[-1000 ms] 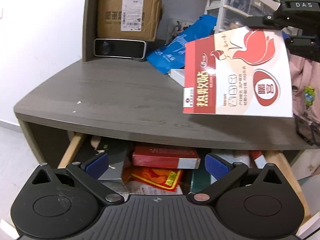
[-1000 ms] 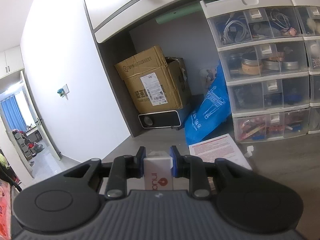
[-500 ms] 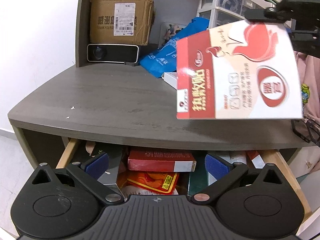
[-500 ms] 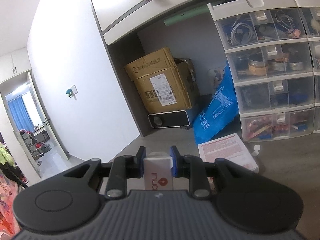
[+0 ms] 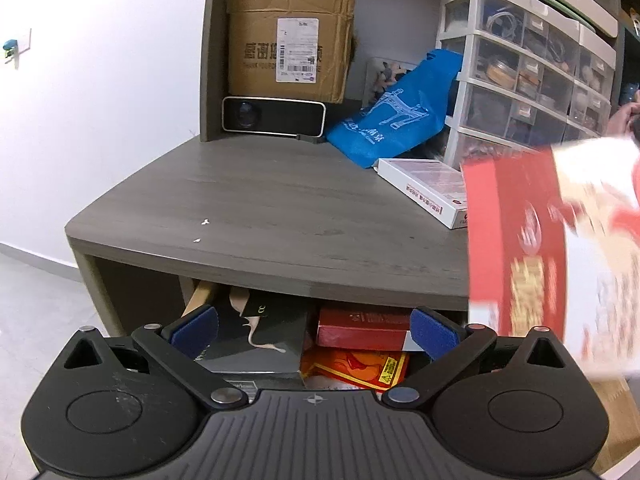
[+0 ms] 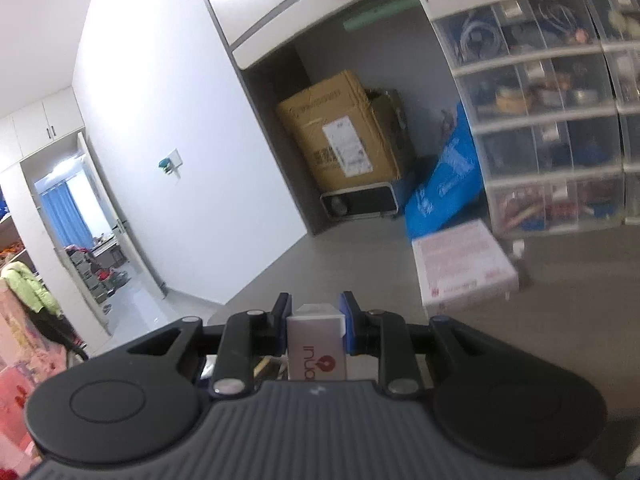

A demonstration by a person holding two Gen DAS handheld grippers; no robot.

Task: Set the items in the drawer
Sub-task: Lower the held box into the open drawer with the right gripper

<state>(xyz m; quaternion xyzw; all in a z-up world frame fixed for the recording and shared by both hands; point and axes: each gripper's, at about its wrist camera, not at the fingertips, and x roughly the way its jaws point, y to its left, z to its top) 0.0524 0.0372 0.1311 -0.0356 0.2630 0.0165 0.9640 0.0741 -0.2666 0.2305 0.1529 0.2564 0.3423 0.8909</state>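
Note:
My right gripper (image 6: 316, 322) is shut on a red and white box (image 6: 317, 344); in the left wrist view that box (image 5: 560, 256) hangs blurred at the right, in front of the desk edge. My left gripper (image 5: 314, 334) is open and empty, held just in front of the open drawer (image 5: 200, 300) under the grey desk top (image 5: 280, 216). The drawer holds a red box (image 5: 360, 326), a dark box (image 5: 264, 336) and an orange packet (image 5: 356, 366).
A flat white box (image 5: 428, 188) lies on the desk at the right; it also shows in the right wrist view (image 6: 464, 266). Behind stand a cardboard carton (image 5: 288, 40), a projector (image 5: 274, 116), a blue bag (image 5: 396, 124) and clear plastic drawer units (image 5: 520, 72).
The held box has moved right and down, closer to the left camera and now blurred. The right wrist view has tilted and pulled back from the desk. The left gripper has risen a little.

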